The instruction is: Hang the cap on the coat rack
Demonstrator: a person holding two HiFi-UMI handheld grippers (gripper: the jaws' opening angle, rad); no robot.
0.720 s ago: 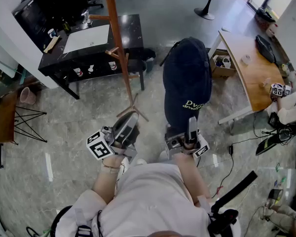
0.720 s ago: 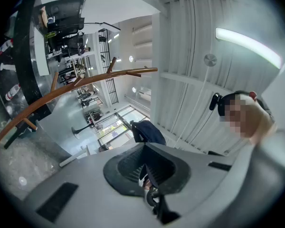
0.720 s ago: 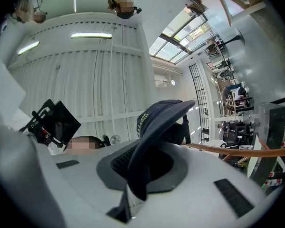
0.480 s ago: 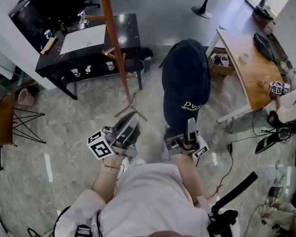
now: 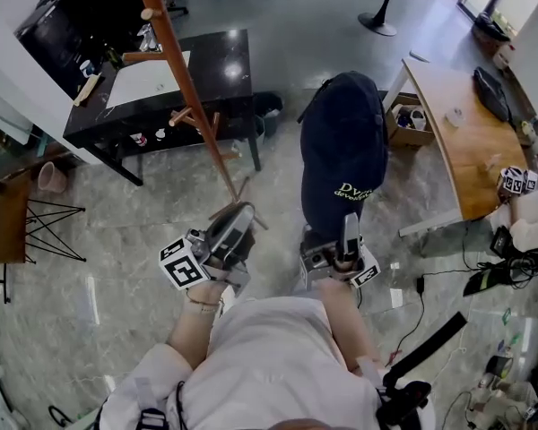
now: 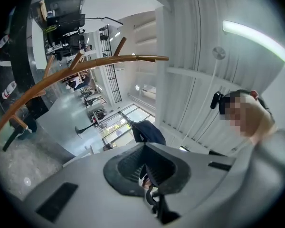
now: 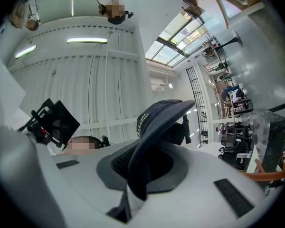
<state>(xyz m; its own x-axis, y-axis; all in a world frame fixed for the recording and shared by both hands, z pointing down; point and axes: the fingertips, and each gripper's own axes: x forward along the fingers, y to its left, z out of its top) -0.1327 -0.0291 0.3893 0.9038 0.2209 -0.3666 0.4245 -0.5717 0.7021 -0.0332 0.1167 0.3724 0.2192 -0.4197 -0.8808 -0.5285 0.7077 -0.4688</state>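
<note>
My right tool pinched the cap by its brim | coat rack stood ahead-left | left tool pressed together

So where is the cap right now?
In the head view the navy cap sits right of centre, its brim clamped in the right gripper, to the right of the wooden coat rack and apart from it.
</note>
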